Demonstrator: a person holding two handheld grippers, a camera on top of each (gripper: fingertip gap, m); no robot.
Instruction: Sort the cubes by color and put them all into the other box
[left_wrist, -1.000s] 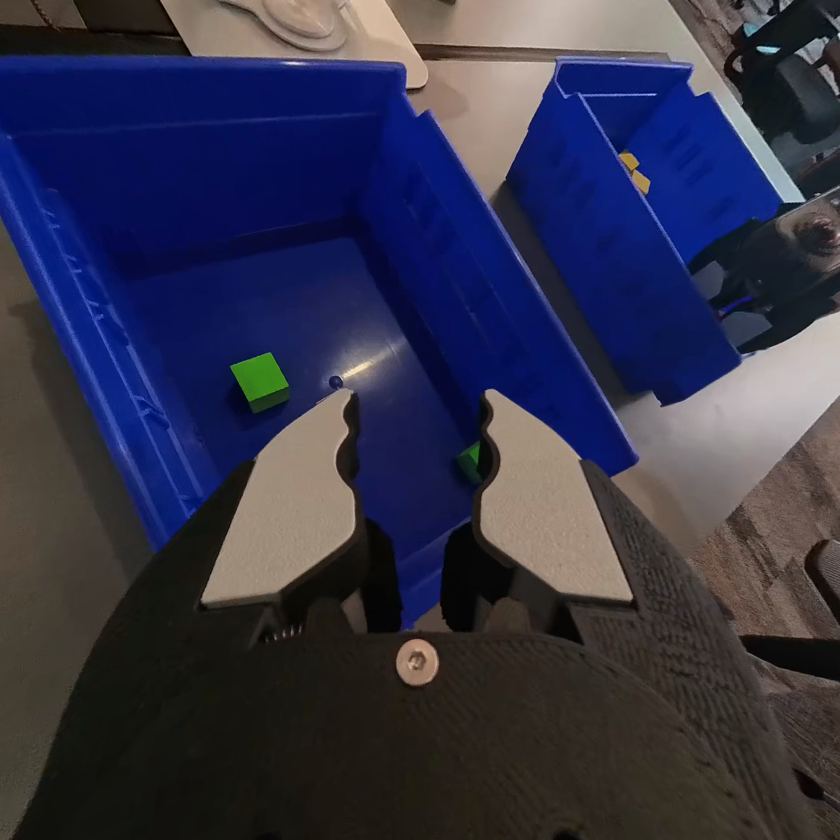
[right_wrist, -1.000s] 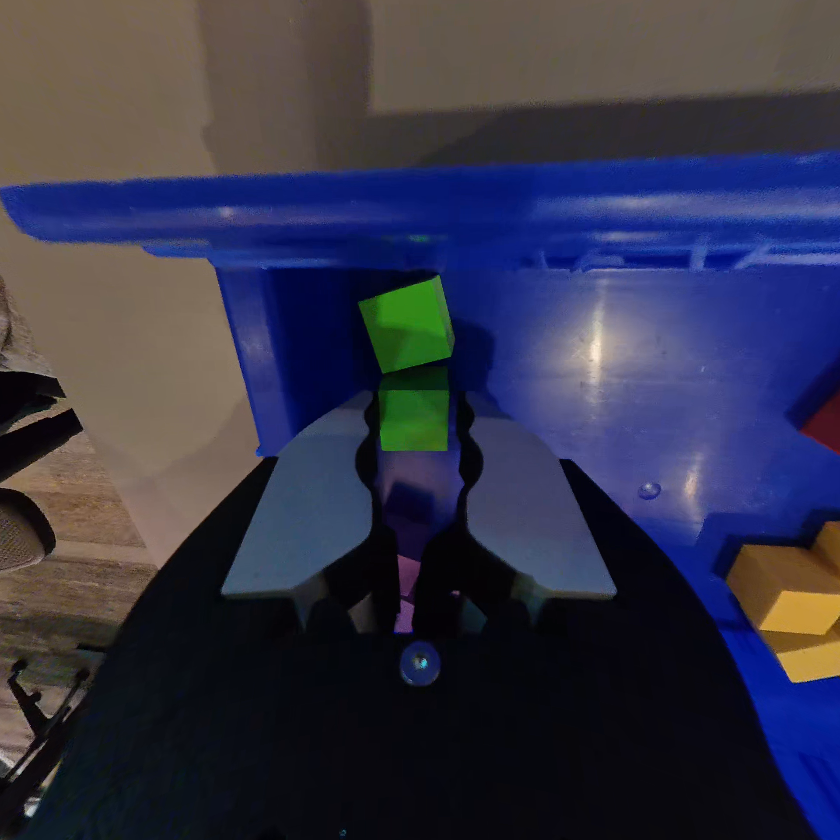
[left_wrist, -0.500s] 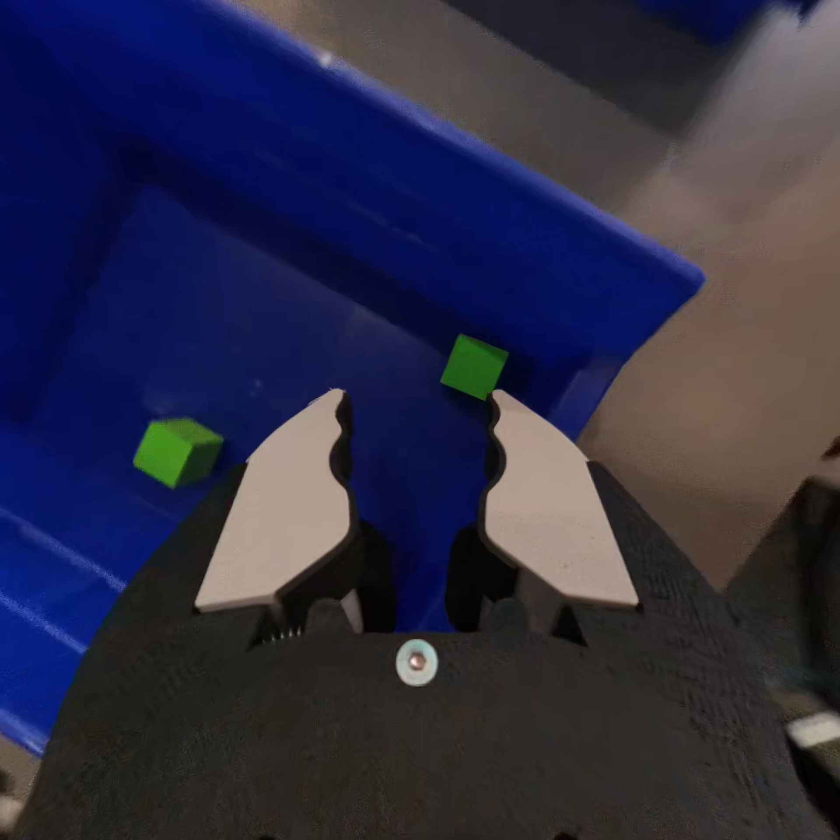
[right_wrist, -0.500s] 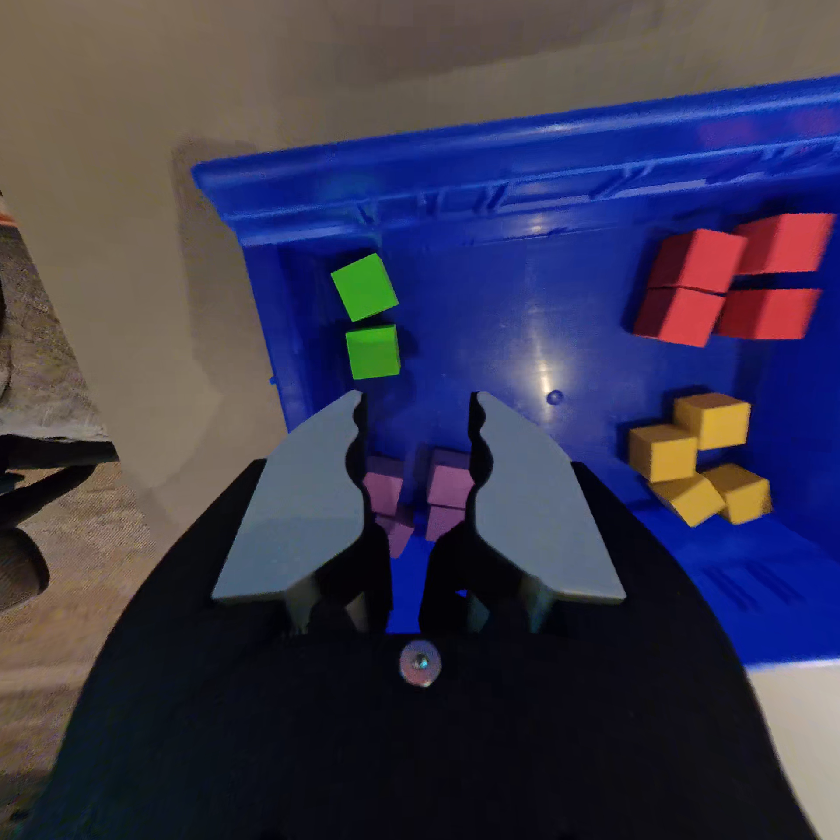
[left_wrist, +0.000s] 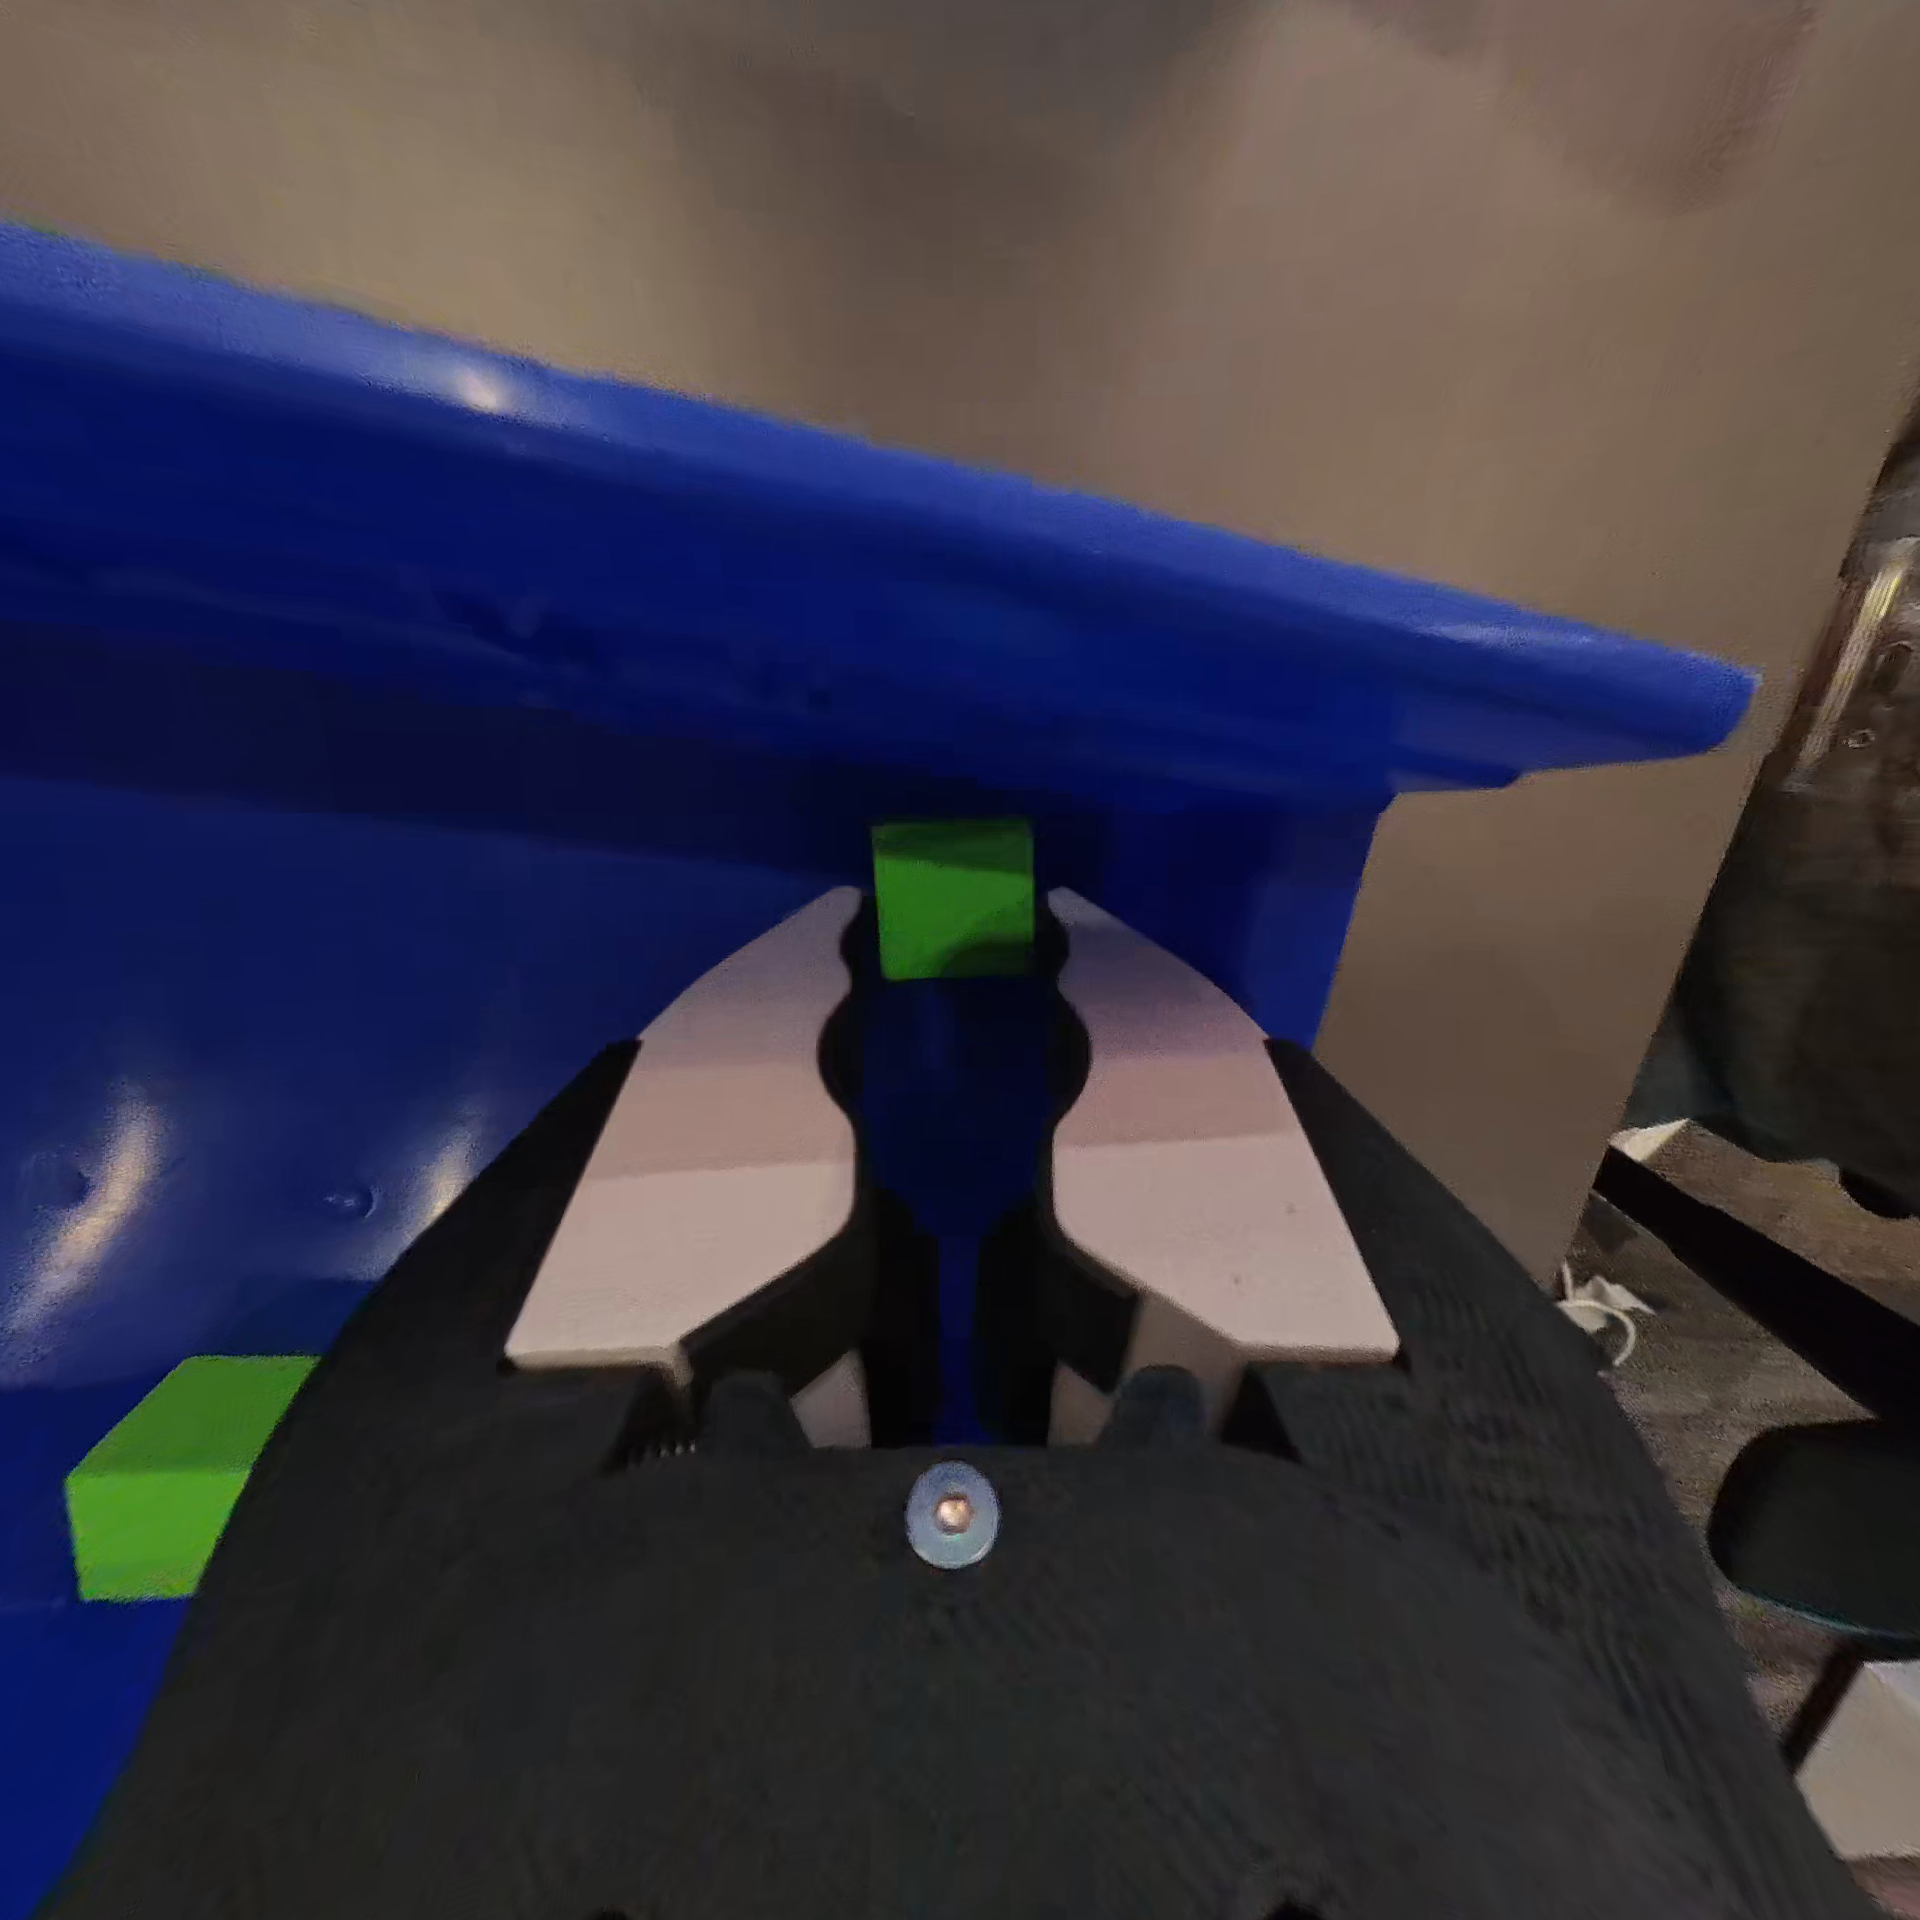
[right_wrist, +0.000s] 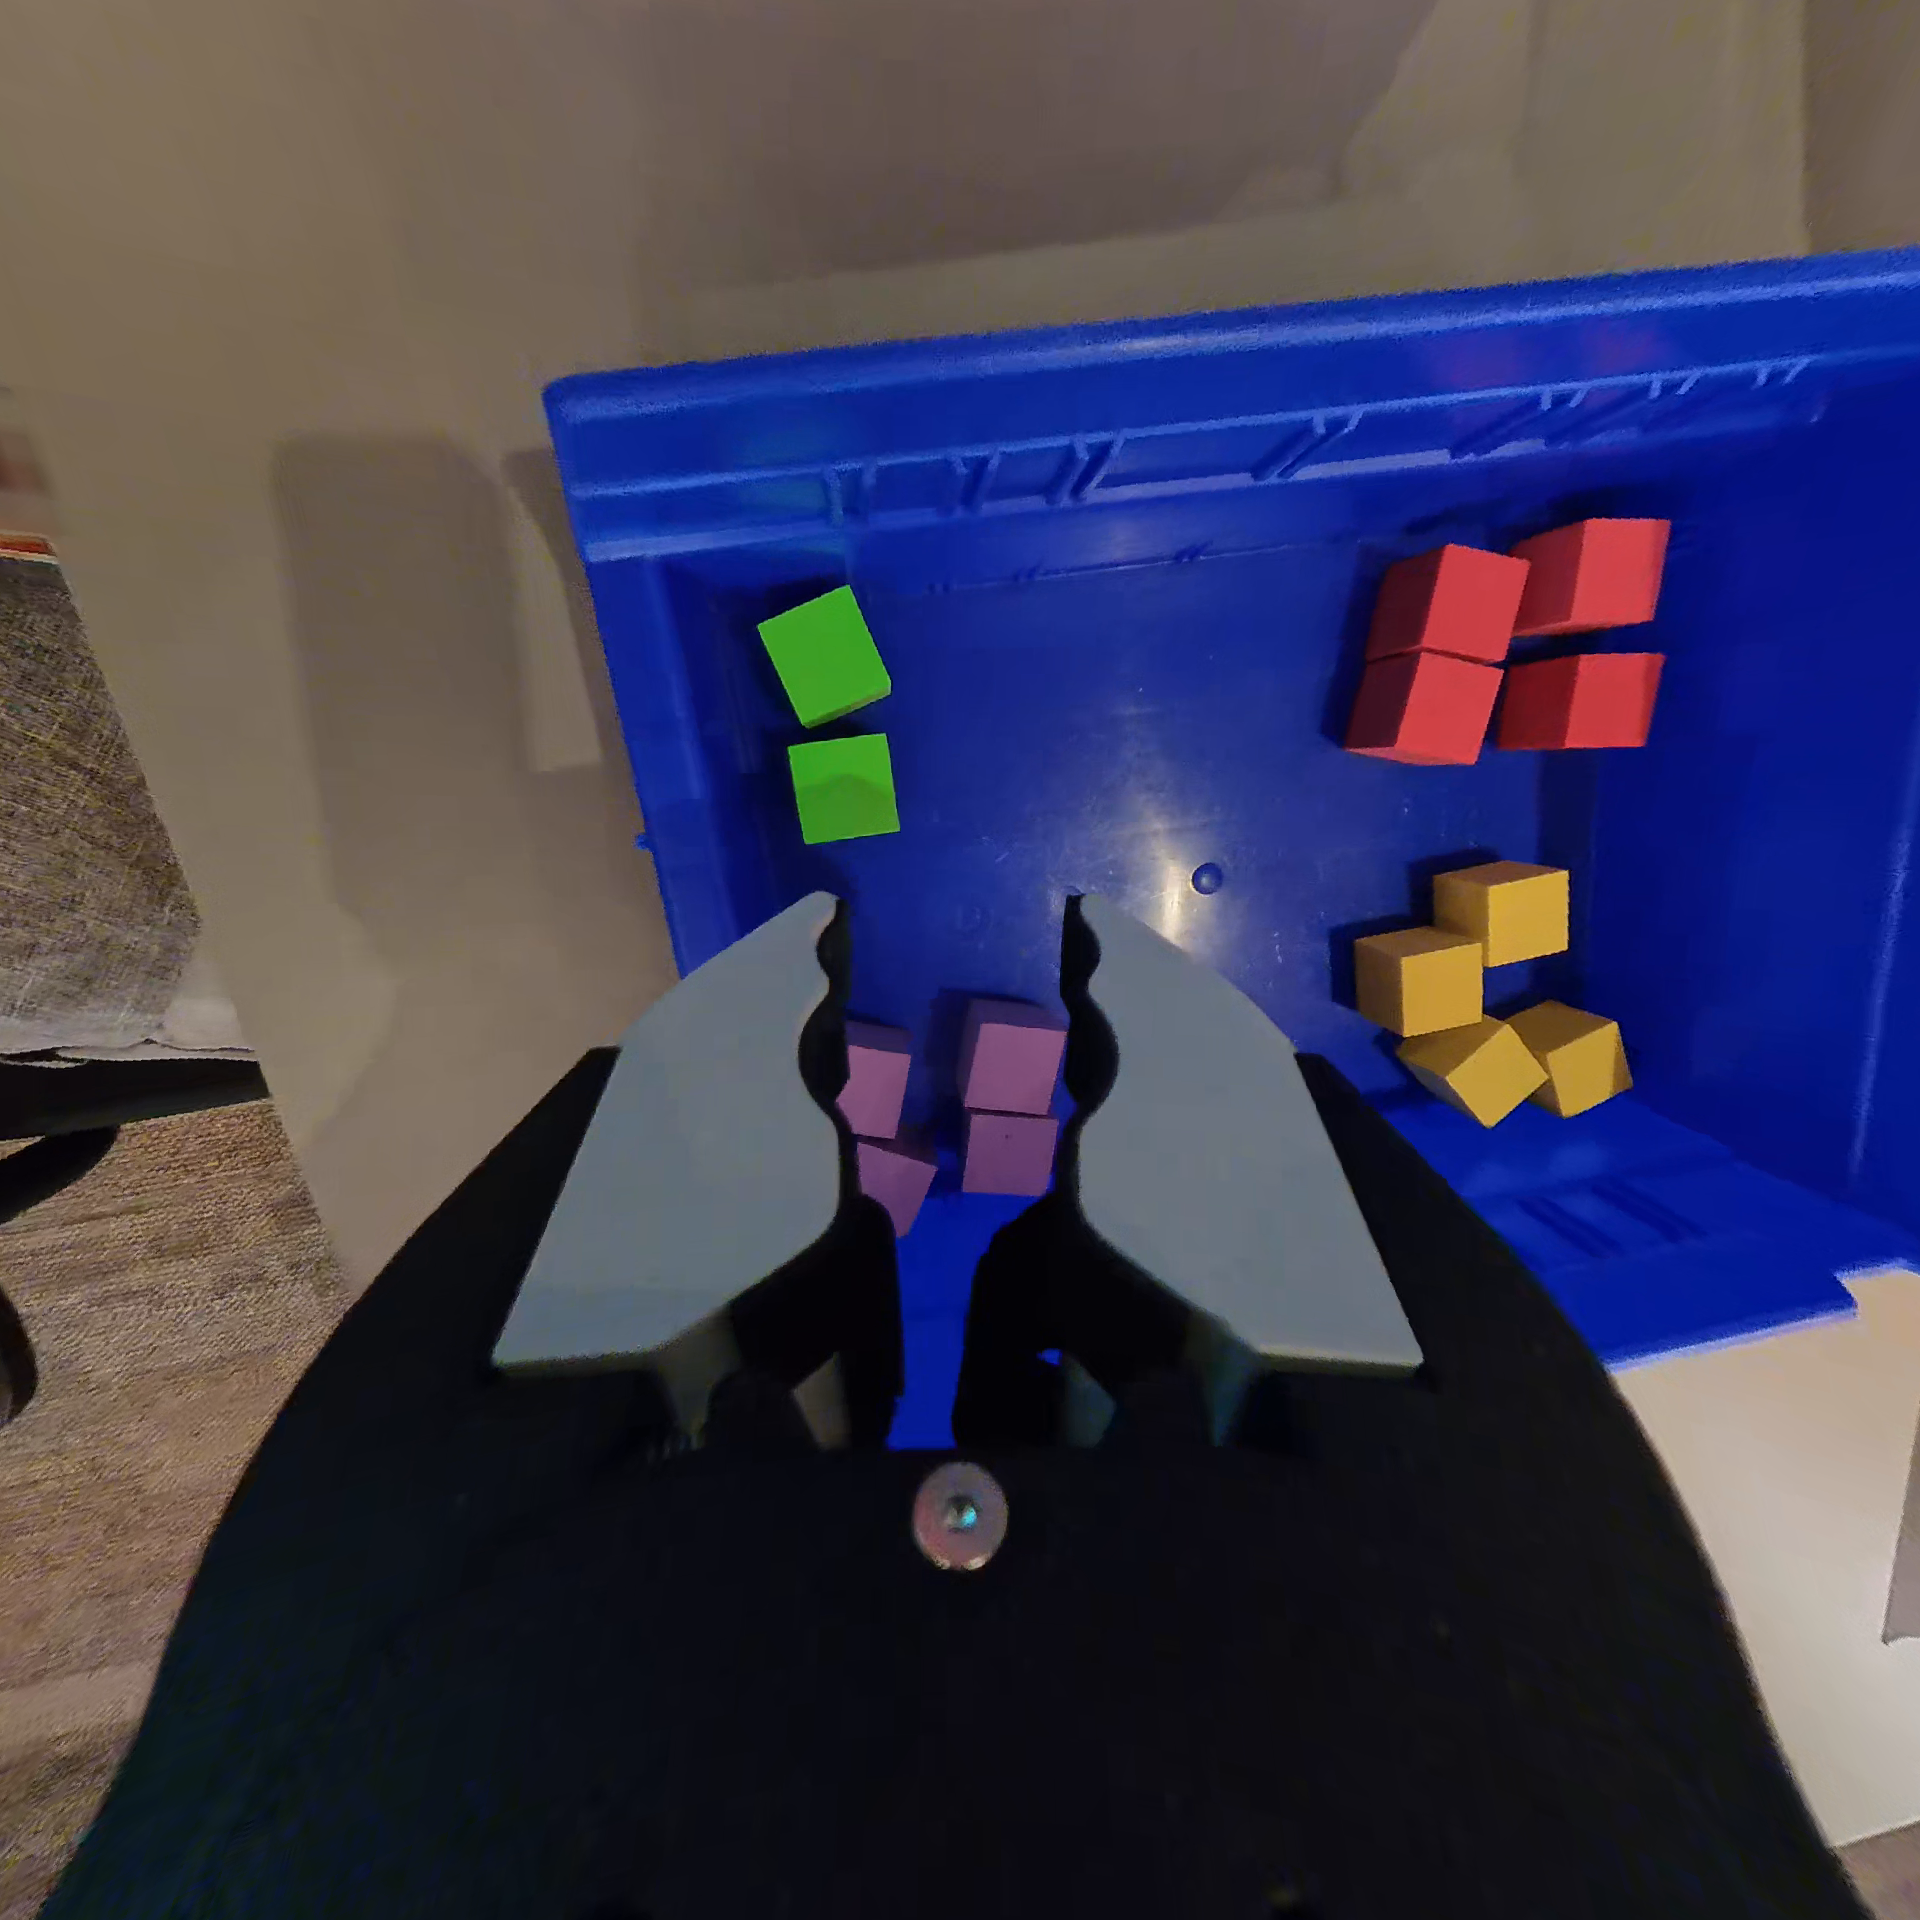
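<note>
The left gripper (left_wrist: 954, 906) sat low in a blue bin (left_wrist: 623, 582), its fingertips spread around a green cube (left_wrist: 953, 896) by the far wall, grip uncertain, while the right gripper (right_wrist: 954, 906) hung open and empty above 4 purple cubes (right_wrist: 1010, 1051) in another blue bin (right_wrist: 1143, 436).

A pale beige table (right_wrist: 312, 312) carries a blue plastic bin (right_wrist: 1195, 436), which stands directly on its surface near the edge. In the left wrist view another blue bin (left_wrist: 727, 582) stands on the same kind of table top (left_wrist: 1143, 260).
</note>
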